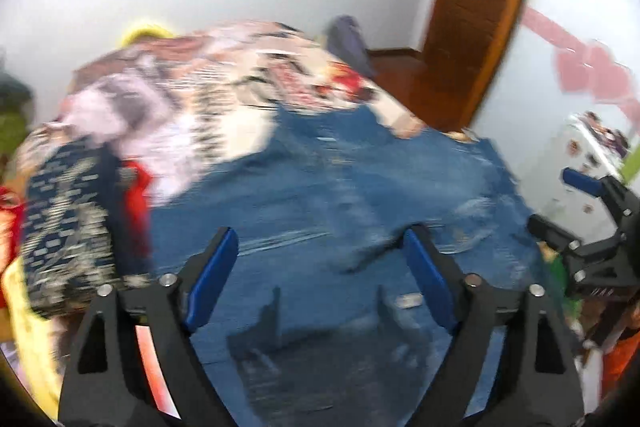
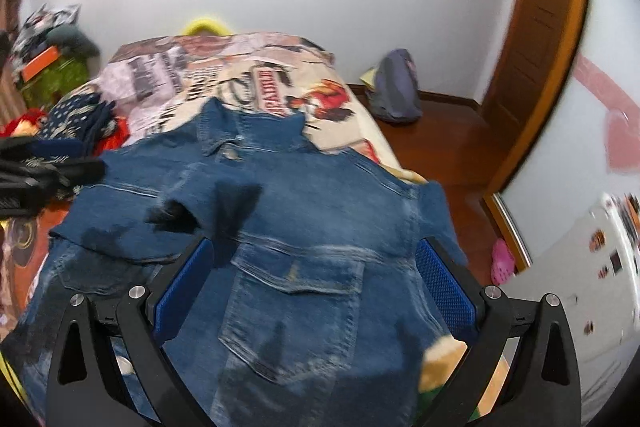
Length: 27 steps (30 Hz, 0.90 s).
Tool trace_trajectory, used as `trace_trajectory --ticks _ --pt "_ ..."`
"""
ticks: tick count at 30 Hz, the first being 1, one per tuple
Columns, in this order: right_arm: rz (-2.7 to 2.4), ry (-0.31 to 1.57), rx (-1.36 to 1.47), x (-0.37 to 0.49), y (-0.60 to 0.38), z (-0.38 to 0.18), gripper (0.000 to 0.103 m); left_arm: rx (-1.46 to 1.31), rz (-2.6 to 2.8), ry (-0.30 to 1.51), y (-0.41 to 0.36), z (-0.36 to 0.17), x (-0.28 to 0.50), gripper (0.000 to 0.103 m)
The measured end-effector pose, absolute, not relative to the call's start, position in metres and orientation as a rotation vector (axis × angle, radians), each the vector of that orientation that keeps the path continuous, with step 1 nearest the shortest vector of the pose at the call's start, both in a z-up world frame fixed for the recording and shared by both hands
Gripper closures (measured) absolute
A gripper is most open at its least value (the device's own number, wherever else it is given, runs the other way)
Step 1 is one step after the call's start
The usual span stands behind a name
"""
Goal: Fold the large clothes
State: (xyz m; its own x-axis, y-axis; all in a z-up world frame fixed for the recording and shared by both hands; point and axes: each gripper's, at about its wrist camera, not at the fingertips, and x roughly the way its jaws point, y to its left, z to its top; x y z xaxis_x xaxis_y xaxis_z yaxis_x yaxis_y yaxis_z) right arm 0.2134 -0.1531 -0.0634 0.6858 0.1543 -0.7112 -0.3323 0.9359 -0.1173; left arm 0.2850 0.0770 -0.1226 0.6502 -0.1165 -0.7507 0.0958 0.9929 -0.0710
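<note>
Two open claws, left claw (image 1: pixel 320 259), right claw (image 2: pixel 316 267), denim jacket (image 2: pixel 280 227) on bed (image 2: pixel 224 75)

A blue denim jacket (image 2: pixel 288 227) lies spread front-up on the bed, collar at the far end.

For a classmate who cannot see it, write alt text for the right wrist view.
A blue denim jacket lies spread, collar away from the camera, on a bed with a printed cover. The open right tongs hover over it, holding nothing. A purple backpack sits on the wooden floor beyond.
</note>
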Motion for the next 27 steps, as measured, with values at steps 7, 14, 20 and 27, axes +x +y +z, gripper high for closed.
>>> trace_trajectory --ticks 7,14,20,27 --pt "0.415 0.818 -0.429 0.231 -0.086 -0.092 0.003 -0.043 0.077 0.938 0.16 -0.162 0.258 0.016" --pt "0.467 0.826 -0.747 0.234 -0.024 -0.139 0.003 -0.137 0.147 1.065 0.209 -0.225 0.234 0.016" --pt "0.461 0.776 -0.972 0.241 0.009 -0.17 0.006 -0.241 0.143 1.141 0.224 -0.263 0.226 0.016" --pt "0.537 0.801 -0.945 0.25 0.017 -0.169 0.056 -0.266 0.129 1.17 0.222 -0.275 0.235 0.016"
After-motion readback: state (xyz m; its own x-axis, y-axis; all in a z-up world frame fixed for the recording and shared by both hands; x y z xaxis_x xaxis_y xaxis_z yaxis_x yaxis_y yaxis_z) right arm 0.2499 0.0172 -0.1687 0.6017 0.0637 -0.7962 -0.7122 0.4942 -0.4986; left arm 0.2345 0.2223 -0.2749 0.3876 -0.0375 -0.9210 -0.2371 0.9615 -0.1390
